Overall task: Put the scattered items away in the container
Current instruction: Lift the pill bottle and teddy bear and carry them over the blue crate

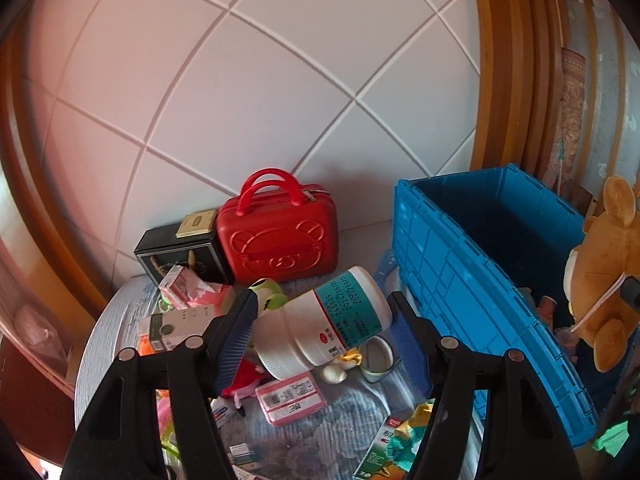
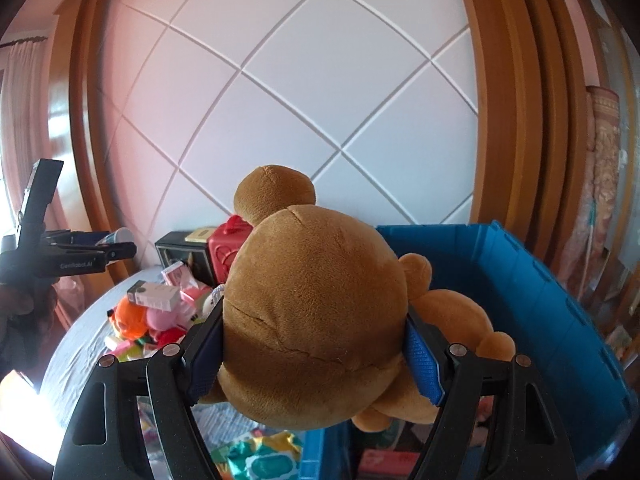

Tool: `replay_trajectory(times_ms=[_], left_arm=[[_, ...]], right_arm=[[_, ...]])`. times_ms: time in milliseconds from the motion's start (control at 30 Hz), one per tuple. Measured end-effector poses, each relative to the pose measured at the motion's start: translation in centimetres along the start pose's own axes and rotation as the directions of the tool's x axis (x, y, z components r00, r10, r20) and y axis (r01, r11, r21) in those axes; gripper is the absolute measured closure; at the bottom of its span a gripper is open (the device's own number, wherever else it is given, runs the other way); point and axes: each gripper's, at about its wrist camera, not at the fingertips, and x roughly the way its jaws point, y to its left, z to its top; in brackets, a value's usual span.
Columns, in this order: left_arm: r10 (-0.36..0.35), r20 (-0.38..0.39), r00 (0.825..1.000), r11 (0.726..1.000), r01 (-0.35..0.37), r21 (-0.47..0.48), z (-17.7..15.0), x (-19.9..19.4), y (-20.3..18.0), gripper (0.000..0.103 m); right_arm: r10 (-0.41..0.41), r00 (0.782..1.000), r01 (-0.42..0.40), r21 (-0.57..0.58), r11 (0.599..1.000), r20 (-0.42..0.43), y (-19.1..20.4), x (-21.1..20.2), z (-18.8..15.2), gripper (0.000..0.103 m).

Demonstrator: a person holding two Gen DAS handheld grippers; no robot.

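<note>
My left gripper (image 1: 322, 300) is shut on a white bottle (image 1: 320, 320) with a teal label, which lies crosswise between the pads above the cluttered table. The right wrist view shows that gripper (image 2: 116, 250) raised at the far left with the bottle's end (image 2: 120, 236) poking out. My right gripper (image 2: 314, 314) is shut on the head of a brown teddy bear (image 2: 320, 292). The bear (image 1: 608, 272) hangs over the near end of the open blue crate (image 1: 460, 280), whose far wall (image 2: 540, 288) stands to the right of it.
A red case with a bear face (image 1: 280, 240) and a black box (image 1: 180, 256) stand against the tiled wall. Small boxes, a pink pack (image 1: 290, 398), a cup (image 1: 376, 358) and plush toys (image 2: 128, 318) litter the round cloth-covered table (image 1: 100, 344). Several items lie in the crate.
</note>
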Motion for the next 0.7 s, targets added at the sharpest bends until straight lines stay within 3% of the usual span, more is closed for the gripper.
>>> replay_trajectory(times_ms=[367,700], left_arm=[[-0.141,-0.001,0.990,0.979,0.140,0.148,4.1,2.2,-12.2,0.037],[-0.234,-0.025,0.972,0.944,0.233,0.234,6.6,4.8,-20.5,0.037]], right_arm=[[-0.095,0.995,0.096,0.048,0.994,-0.015,-7.9,-0.8,-1.2,0.025],[-0.170,0.984,0.174,0.108,0.979,-0.047,-14.1,-1.0,-2.9,0.025]])
